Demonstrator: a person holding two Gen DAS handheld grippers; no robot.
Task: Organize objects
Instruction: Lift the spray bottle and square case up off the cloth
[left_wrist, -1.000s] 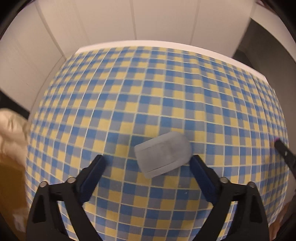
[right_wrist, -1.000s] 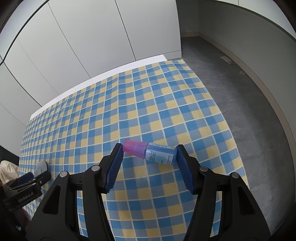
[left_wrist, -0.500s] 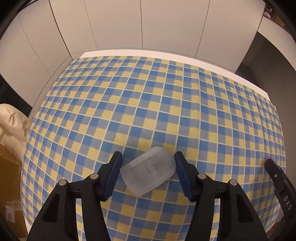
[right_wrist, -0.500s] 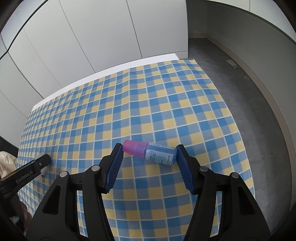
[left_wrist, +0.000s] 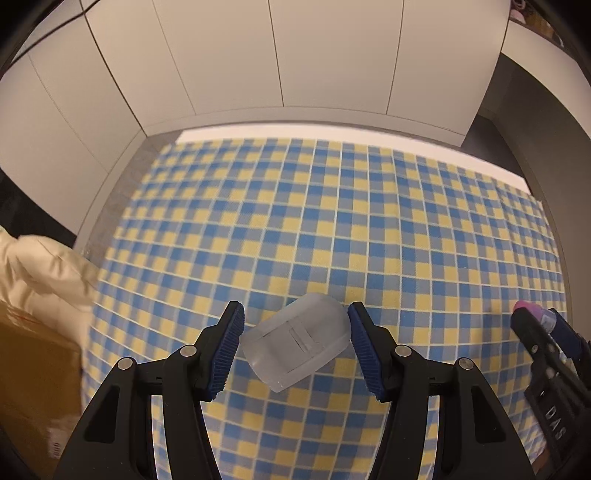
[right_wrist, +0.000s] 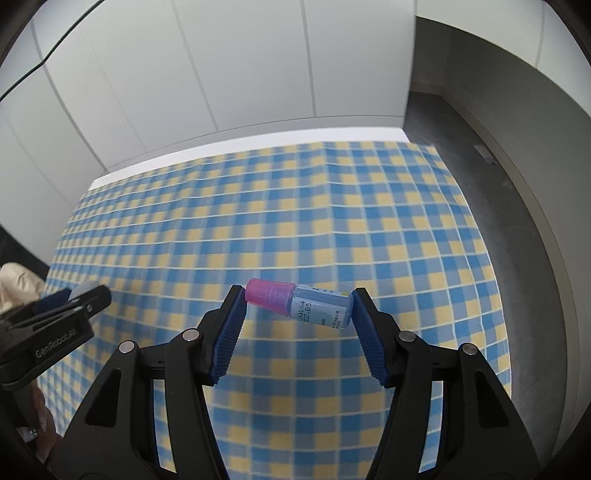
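A frosted translucent plastic case (left_wrist: 297, 341) with a rounded end sits between the blue pads of my left gripper (left_wrist: 295, 345), which is shut on it and holds it above the blue-and-yellow checked tablecloth (left_wrist: 332, 229). My right gripper (right_wrist: 297, 317) is shut on a small bottle (right_wrist: 303, 301) with a pink cap and a blue label, held crosswise, cap to the left. The bottle's pink cap (left_wrist: 528, 306) and the right gripper show at the right edge of the left wrist view. The left gripper's black finger (right_wrist: 79, 301) shows at the left of the right wrist view.
The tablecloth (right_wrist: 332, 229) covers a table against white wall panels (left_wrist: 295, 55). A cream cushion (left_wrist: 40, 273) and a brown cardboard box (left_wrist: 33, 387) lie off the table's left side. Grey floor (right_wrist: 517, 184) runs along the right.
My left gripper closed from wide open onto the frosted case and lifted it off the cloth. The right gripper has risen a little with the bottle still clamped, and both views have pulled back.
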